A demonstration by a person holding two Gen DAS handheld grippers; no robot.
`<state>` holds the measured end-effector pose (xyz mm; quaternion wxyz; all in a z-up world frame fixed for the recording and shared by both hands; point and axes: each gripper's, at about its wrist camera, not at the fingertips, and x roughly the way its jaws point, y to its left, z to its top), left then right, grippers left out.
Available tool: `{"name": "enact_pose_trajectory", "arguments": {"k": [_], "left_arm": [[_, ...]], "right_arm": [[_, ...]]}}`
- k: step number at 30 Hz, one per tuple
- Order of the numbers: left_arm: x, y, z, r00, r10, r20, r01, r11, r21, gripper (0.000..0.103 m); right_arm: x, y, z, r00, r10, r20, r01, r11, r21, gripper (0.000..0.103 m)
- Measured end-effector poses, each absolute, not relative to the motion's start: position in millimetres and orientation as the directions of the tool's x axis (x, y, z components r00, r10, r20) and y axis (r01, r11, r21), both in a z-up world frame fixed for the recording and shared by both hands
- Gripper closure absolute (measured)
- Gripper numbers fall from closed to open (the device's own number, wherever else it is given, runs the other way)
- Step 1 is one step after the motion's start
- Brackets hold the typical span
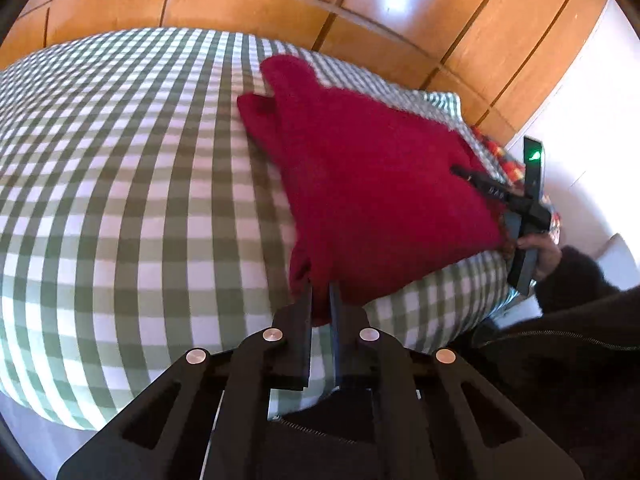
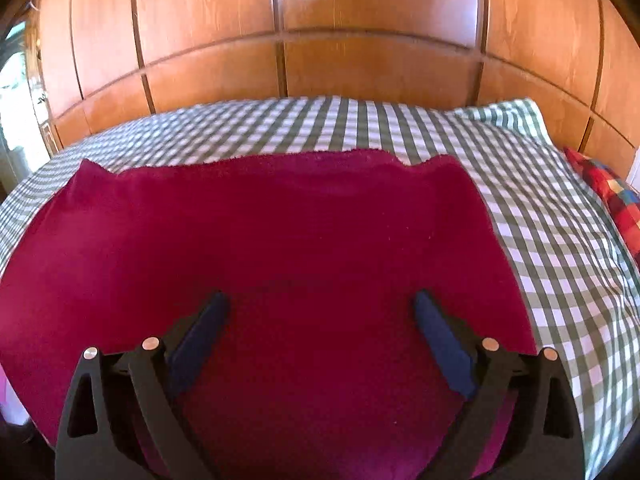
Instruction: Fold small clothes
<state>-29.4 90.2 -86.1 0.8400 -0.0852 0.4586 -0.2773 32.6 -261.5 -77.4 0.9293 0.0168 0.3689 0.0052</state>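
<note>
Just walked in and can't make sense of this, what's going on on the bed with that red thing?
A person is folding a small red garment on a bed with a green checked sheet, using a hand-held gripper in each hand. The left gripper is shut on the garment's near edge. The right gripper is open above the cloth, its jaws wide apart and gripping nothing. The garment lies mostly flat. A multicoloured checked cushion sits at the bed's far right edge.

Fuzzy garment [image 2: 260,240] (glossy wood wardrobe [image 2: 360,20]).
</note>
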Motion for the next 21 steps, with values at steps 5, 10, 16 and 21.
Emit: {"name": "enact_pose_trajectory", "arguments": {"k": [5, 10, 16, 21], "left_arm": [[-25.2, 106.8, -60.9, 0.462, -0.617, -0.636, 0.365, 0.787, -0.498, 0.096], [0.1, 113.6, -25.7, 0.590, -0.608, -0.531, 0.318, 0.780, -0.539, 0.096], [48.0, 50.2, -23.5, 0.622, -0.457, -0.635, 0.281, 0.888, -0.364, 0.096], [69.9, 0.3, -47.0, 0.634, -0.243, -0.734, 0.264, 0.960, -0.089, 0.096]], "right_arm": [[32.6, -264.1, -77.7, 0.735, 0.029, -0.678, 0.000, 0.999, 0.043, 0.008], [32.5, -262.8, -77.0, 0.740, 0.024, -0.672, 0.004, 0.999, 0.040, 0.008], [30.5, -262.4, -77.1, 0.746, 0.025, -0.665, 0.004, 0.999, 0.042, 0.008], [29.5, -263.7, -77.6, 0.752, 0.034, -0.659, 0.000, 0.999, 0.051, 0.008]]}}
